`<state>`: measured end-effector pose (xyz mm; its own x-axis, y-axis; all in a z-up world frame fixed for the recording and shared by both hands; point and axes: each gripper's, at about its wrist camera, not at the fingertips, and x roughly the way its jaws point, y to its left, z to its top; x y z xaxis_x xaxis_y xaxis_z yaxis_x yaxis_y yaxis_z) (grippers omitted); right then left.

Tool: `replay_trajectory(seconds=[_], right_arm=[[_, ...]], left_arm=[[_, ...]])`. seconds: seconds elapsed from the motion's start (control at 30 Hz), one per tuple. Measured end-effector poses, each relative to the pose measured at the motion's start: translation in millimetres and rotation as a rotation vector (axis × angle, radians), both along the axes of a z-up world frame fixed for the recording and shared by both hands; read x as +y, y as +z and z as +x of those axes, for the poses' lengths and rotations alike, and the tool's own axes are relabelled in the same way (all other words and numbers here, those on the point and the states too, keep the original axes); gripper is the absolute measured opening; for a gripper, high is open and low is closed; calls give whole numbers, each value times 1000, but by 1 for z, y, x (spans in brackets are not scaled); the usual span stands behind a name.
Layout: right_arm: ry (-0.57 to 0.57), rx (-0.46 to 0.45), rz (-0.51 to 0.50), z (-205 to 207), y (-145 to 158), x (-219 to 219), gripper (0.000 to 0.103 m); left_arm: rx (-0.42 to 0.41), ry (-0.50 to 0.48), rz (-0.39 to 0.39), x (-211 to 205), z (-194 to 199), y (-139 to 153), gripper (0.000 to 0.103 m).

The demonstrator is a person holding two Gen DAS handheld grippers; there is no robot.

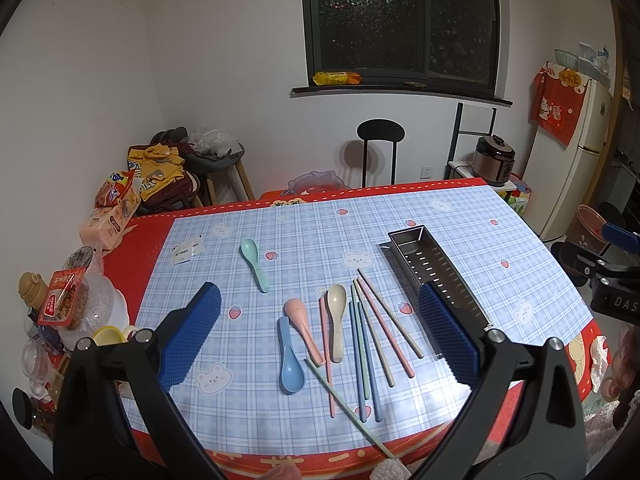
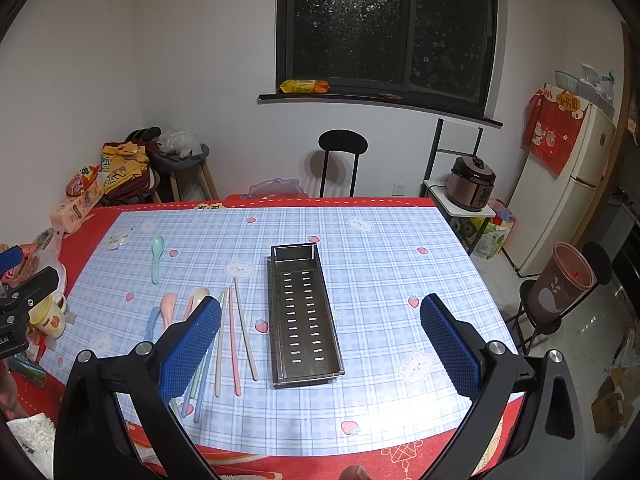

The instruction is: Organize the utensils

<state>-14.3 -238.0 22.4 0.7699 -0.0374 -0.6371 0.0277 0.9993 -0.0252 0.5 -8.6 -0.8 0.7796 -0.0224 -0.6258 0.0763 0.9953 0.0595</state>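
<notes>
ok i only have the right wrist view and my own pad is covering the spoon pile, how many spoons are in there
Observer: Three lie side by side: a blue spoon, a pink spoon and a beige spoon.
Operator: which way is the blue one pointing
Observer: Its bowl is at the near end. The pink and beige bowls are at the far end.
Operator: any chopstick out of line with the rest
Observer: Yes, a pale green chopstick runs diagonally in front of the pile and crosses the pink chopstick.
Operator: is the left gripper holding anything
Observer: No. The left gripper is above the pile with its jaws wide open and nothing between them.
</notes>
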Motion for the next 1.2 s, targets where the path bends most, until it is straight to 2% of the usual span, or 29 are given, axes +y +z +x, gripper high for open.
replay_trajectory(seconds=[0.53,0.77,0.97,1.1,1.2], right_arm=[[-4,24,22,5,-6,-6,98],[-10,51,59,11,-10,-9,98],[14,107,114,22,-25,-4,98],[42,151,130,35,-41,10,98],[67,184,146,45,-55,24,98]], left_arm=[[14,-13,10,-7,1,0,97],[33,-21,-15,2,7,-5,97],[66,-20,-35,24,14,-15,97],[117,10,-88,57,24,-33,97],[163,35,-97,84,34,-51,97]])
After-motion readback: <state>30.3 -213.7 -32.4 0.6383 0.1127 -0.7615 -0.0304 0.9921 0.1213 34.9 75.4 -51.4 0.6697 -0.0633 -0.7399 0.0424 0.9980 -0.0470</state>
